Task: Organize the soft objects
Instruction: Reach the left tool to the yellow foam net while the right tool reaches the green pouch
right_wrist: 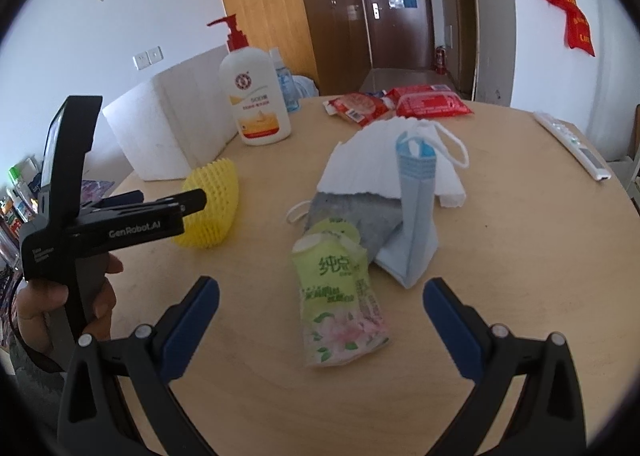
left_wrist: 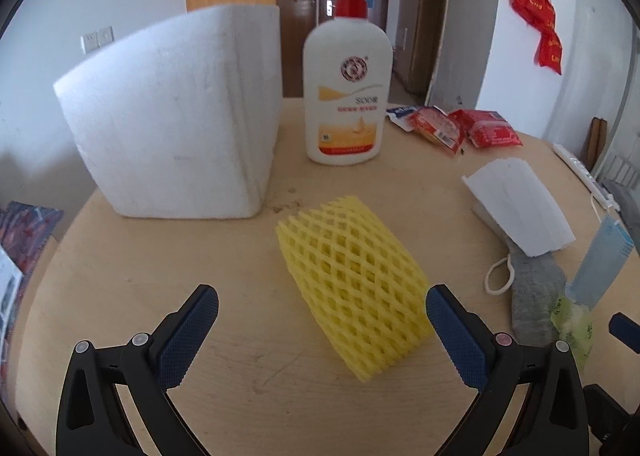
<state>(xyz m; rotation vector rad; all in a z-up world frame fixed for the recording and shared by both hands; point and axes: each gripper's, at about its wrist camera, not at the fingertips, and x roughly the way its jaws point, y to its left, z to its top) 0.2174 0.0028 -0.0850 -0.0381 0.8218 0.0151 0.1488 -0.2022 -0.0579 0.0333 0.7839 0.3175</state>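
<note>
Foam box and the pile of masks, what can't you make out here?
- Foam box: both views show only its outer walls, so its contents are hidden.
- Grey item, right wrist view: the white sheets and blue mask cover it.
- Pump bottle: label print too small.

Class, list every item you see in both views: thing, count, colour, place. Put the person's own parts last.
Foam box: one, white, table's back left.
Pump bottle: one, white with red pump, beside the box.
Foam net sleeve: one, yellow, table centre.
Snack packets: two, red, far edge.
Tissue pack: one, green, near front.
Face masks: pile of blue, grey, white, centre right.
Remote: one, white, right edge.
Left tool: open.
Right tool: open.
Hand: holding left tool.
</note>
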